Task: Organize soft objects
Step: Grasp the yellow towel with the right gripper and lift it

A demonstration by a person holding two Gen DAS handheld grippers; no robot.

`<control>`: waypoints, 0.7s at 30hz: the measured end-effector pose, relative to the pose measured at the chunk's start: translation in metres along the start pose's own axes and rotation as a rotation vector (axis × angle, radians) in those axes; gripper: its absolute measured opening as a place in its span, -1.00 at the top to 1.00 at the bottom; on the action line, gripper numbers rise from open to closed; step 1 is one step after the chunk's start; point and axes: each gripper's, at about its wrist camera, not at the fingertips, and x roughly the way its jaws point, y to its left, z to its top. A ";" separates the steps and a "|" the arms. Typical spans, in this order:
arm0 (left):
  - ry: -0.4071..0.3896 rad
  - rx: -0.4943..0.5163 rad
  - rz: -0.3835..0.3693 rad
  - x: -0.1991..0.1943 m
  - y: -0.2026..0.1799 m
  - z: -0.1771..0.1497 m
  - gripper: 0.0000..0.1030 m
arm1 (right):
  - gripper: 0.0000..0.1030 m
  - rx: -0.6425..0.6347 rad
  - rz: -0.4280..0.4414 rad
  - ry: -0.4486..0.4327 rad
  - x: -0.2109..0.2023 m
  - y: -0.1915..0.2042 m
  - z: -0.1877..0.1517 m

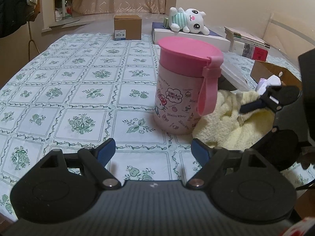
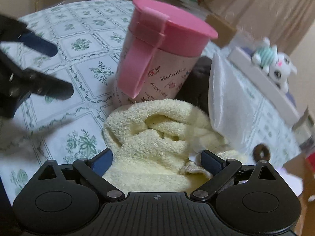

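Observation:
A crumpled cream towel (image 1: 222, 125) (image 2: 149, 133) lies on the flowered tablecloth, touching the right side of a pink lidded Hello Kitty cup (image 1: 183, 90) (image 2: 157, 55). My right gripper (image 2: 157, 159) (image 1: 250, 127) is open and low over the towel, with towel folds between its blue pads but no squeeze visible. My left gripper (image 1: 153, 150) (image 2: 57, 68) is open over bare tablecloth in front of the cup, with nothing between its fingers. A white plush toy (image 1: 189, 20) (image 2: 275, 64) in a striped shirt lies on a flat white box (image 1: 193, 39) at the back.
A cardboard box (image 1: 128, 27) stands at the table's far edge. Stacked books (image 1: 250, 43) and an open carton (image 1: 271, 72) sit at the right. A translucent plastic sheet (image 2: 232, 102) and a dark object (image 2: 196, 82) lie behind the towel.

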 end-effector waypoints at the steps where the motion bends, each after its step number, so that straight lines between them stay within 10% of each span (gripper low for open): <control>1: -0.002 -0.002 0.000 -0.001 0.000 0.000 -0.59 | -0.80 0.016 0.002 0.006 0.001 0.000 0.001; 7: -0.014 -0.004 0.001 -0.006 0.003 0.001 -0.59 | -0.20 0.101 0.008 -0.002 -0.009 -0.002 -0.003; 11: -0.025 -0.007 0.000 -0.014 0.004 0.001 -0.59 | 0.58 0.148 -0.024 -0.020 -0.026 -0.003 -0.011; 21: -0.041 0.004 -0.018 -0.025 -0.005 0.000 -0.59 | 0.68 0.356 0.212 -0.003 -0.086 0.000 -0.055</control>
